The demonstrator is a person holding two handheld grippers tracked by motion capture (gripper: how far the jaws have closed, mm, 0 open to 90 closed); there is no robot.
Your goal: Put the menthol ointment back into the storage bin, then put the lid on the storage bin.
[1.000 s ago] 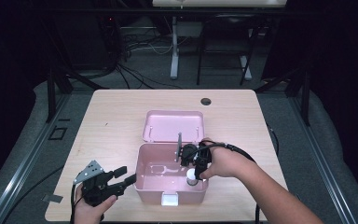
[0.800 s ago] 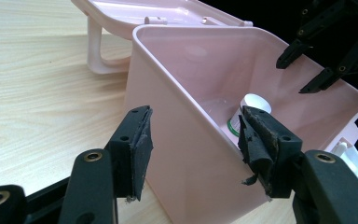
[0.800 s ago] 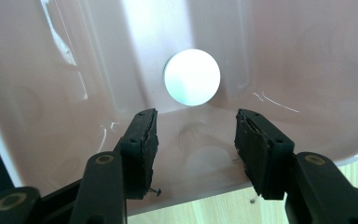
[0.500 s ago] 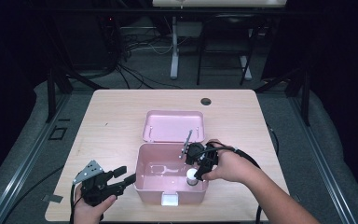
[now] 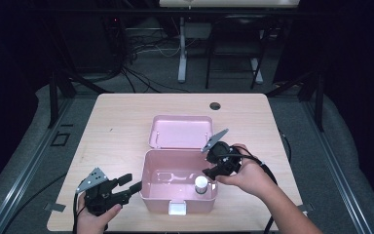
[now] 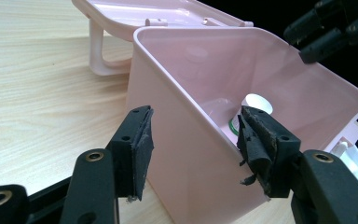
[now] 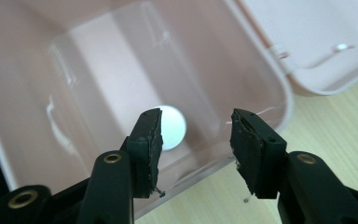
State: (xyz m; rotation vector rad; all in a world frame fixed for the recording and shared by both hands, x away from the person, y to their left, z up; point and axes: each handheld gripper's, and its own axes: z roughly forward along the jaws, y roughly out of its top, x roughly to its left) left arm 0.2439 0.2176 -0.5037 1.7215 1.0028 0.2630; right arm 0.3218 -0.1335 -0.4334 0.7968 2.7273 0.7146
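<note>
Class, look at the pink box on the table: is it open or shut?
Open. The box has its lid swung back flat on the table, and a small bottle stands inside.

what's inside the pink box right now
A single small white-capped bottle stands upright in the open pink box, near its front right corner. The rest of the floor looks bare, though the near wall hides the strip just behind it.

— What carries everything here?

— A light wooden desk (image 5: 126, 126) with rounded corners and a round cable hole (image 5: 215, 106) near its far edge, right of the middle.

— And what sits on it?

— An open pink box (image 5: 153, 192) by the near edge, about midway along it, its lid (image 5: 180, 131) lying flat on the desk behind it toward the centre.
</note>
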